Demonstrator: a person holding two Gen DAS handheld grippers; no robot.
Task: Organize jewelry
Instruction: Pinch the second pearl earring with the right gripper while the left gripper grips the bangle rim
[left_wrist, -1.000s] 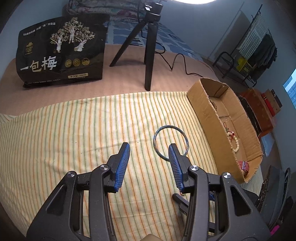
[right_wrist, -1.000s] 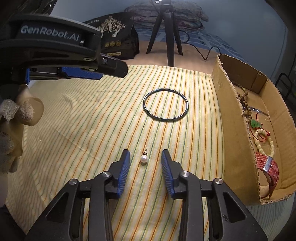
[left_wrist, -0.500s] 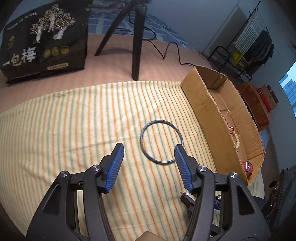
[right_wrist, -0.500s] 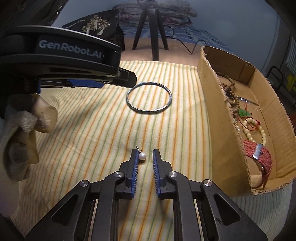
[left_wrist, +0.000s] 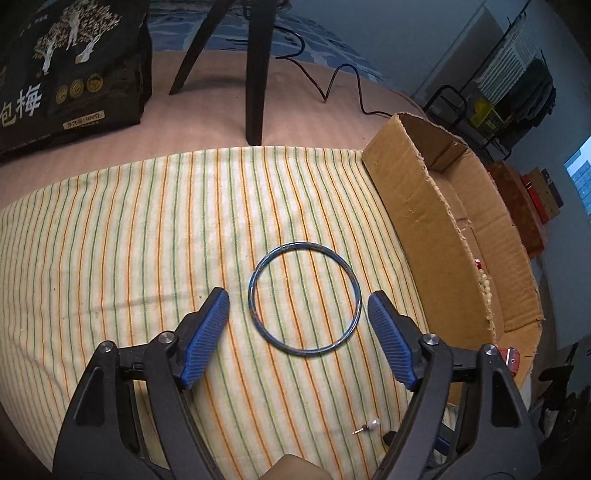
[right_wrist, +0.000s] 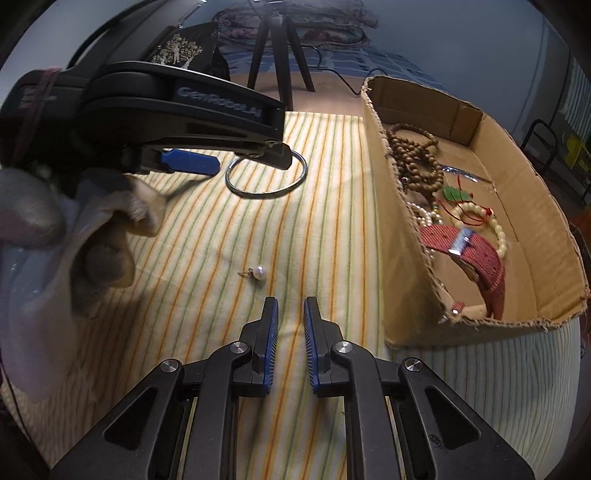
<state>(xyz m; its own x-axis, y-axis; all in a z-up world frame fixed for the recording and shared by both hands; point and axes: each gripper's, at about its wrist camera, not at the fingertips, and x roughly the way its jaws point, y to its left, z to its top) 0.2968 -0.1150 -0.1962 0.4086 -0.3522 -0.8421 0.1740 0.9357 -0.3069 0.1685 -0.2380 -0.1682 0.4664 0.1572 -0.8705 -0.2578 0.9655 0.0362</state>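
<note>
The left hand-held gripper (left_wrist: 297, 314) hangs low over the thin blue-tinted metal bangle (left_wrist: 304, 298), its blue ribbed fingers spread wide, one either side of the ring and gripping nothing. The bangle lies flat on the yellow striped cloth (left_wrist: 129, 229) spread over the bed, near the open brown cardboard box (left_wrist: 413, 206) that already holds beads and a red woven strap.

The step in hand looks to be picking up this bangle. A flat wire ring gives little to pinch across its width, so it would serve better to turn slightly and close on one side of the rim, pressing into the soft cloth.

The right hand-held gripper (right_wrist: 288, 314) is nearly closed and empty, just short of the small white pearl stud earring (right_wrist: 258, 274).
</note>
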